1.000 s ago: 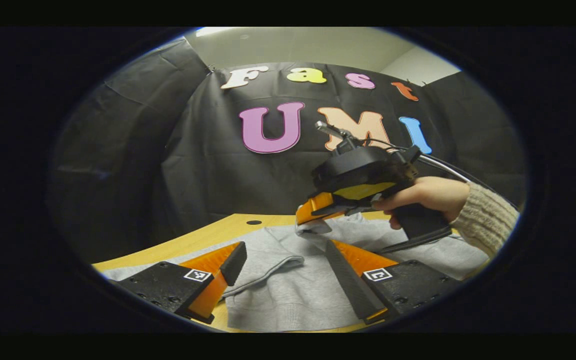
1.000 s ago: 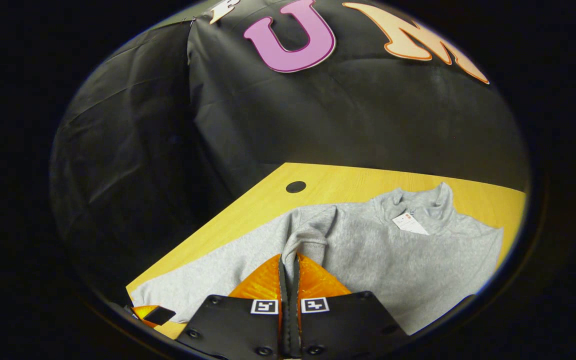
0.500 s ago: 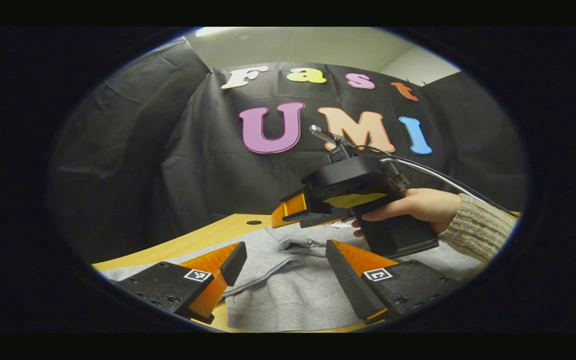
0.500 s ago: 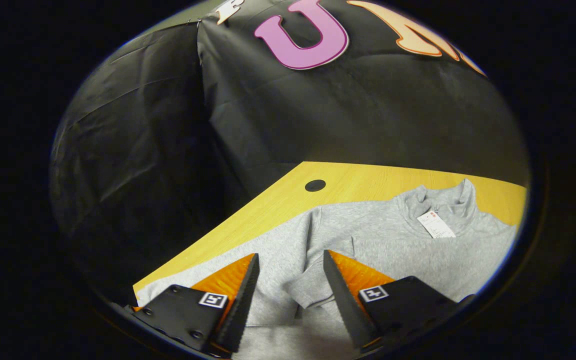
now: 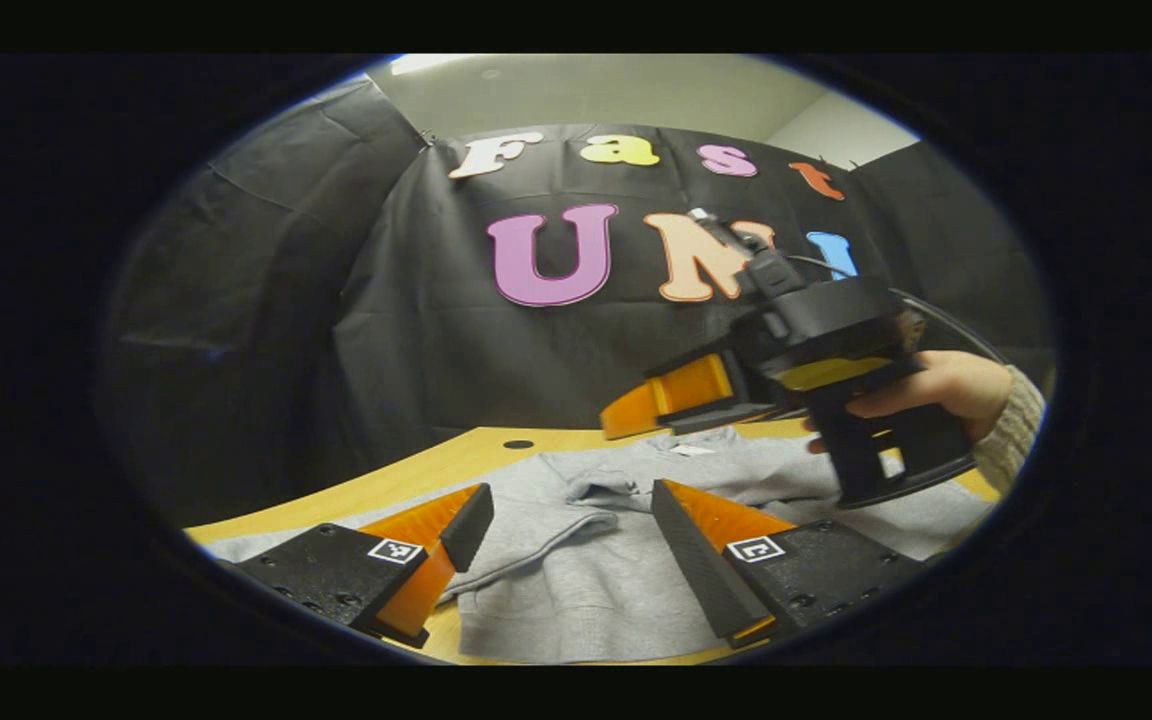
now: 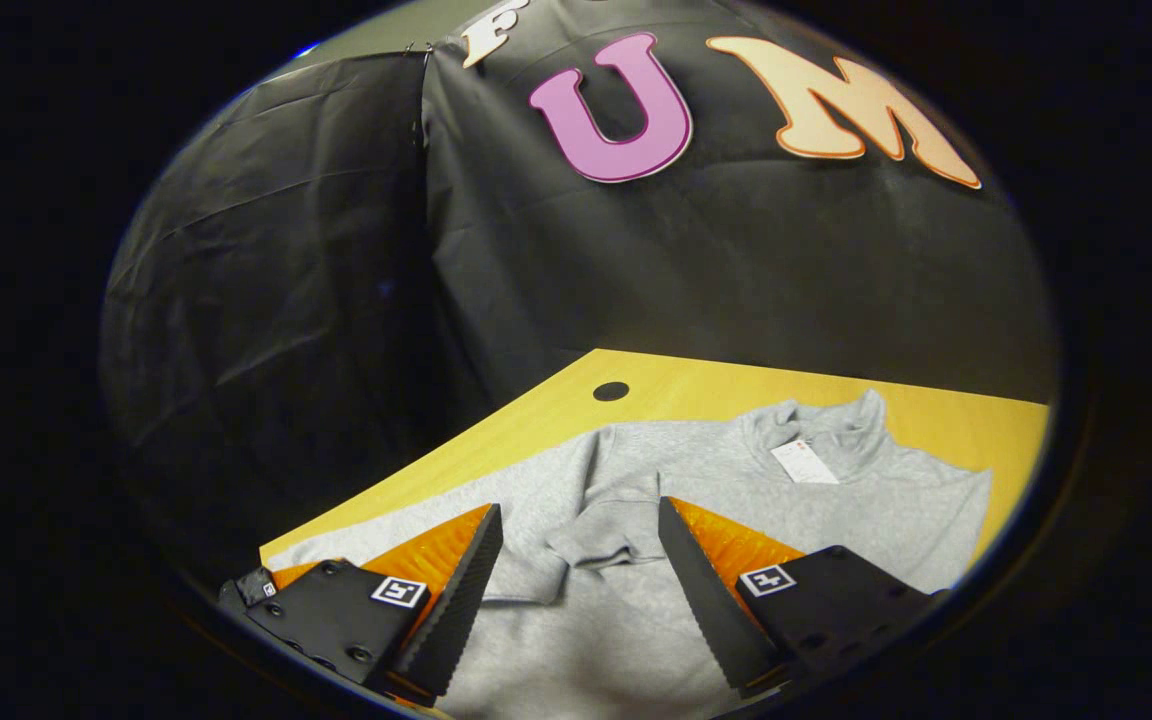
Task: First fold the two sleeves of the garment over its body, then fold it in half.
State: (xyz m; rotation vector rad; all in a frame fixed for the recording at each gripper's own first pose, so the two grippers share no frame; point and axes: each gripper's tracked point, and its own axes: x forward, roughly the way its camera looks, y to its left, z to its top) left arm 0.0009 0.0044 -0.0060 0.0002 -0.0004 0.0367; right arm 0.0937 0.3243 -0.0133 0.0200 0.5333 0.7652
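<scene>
A grey garment (image 6: pixel 736 500) lies flat on the wooden worktop (image 6: pixel 696 385) in the lower half of the right gripper view, collar and white tag (image 6: pixel 802 462) toward the right, one sleeve (image 6: pixel 596 520) folded over its body. The right gripper (image 6: pixel 576 580) hovers above it, fingers spread wide and empty. In the left gripper view the left gripper (image 5: pixel 566 545) at bottom centre is likewise spread apart over the cloth, while a hand (image 5: pixel 936 385) holds the other gripper at right.
</scene>
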